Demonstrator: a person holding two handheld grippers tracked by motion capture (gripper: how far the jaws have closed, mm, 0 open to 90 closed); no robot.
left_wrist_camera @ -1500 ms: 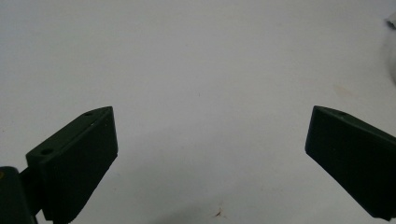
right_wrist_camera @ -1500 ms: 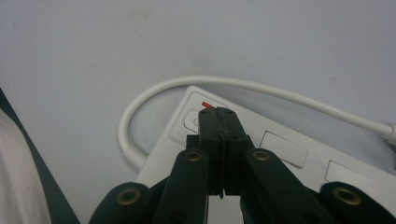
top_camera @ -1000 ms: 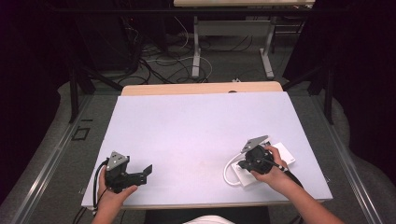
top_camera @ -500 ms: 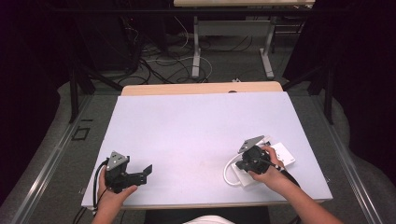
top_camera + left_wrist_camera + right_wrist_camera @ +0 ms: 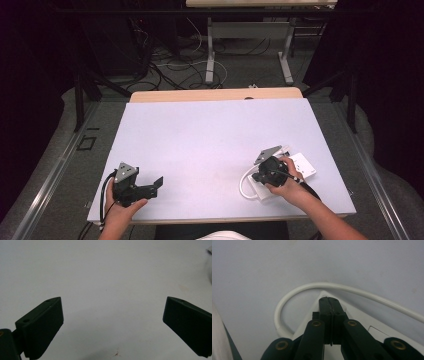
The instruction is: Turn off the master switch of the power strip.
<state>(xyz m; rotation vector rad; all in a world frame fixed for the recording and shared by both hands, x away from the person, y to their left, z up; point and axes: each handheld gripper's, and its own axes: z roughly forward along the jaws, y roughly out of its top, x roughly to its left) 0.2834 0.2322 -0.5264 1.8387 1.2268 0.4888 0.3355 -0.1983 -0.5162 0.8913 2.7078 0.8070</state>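
The right tool [image 5: 261,176] is seen with its jaws pressed flat together, nothing gripped between them; in the right gripper view the closed tips [image 5: 329,305] rest over the corner of a white power strip [image 5: 362,322]. The strip's white cable [image 5: 287,300] is looped around that corner, running from about seven o'clock of the tips, over twelve, and off toward three o'clock. In the high view the power strip [image 5: 303,163] is found near the worktop's five o'clock corner, partly covered by the right hand [image 5: 285,177], with the cable [image 5: 244,183] curling out at its nine o'clock side.

The left tool [image 5: 145,189] is held wide, its jaws far apart with bare surface between them, as the left gripper view shows; it is kept near the seven o'clock corner of the worktop [image 5: 210,140], well apart from the strip.

Several risks are judged from here. With the jaws closed, no grasp can be made until they are opened; if they are pushed down as they stand, the strip may be shoved toward the near edge, which lies close by. If they are opened above the corner and closed again, the rounded cable may be pinched instead of the housing, or may slip aside. The strip is unsupported by the far-off left tool, so it may be swung by any pull on the cable.
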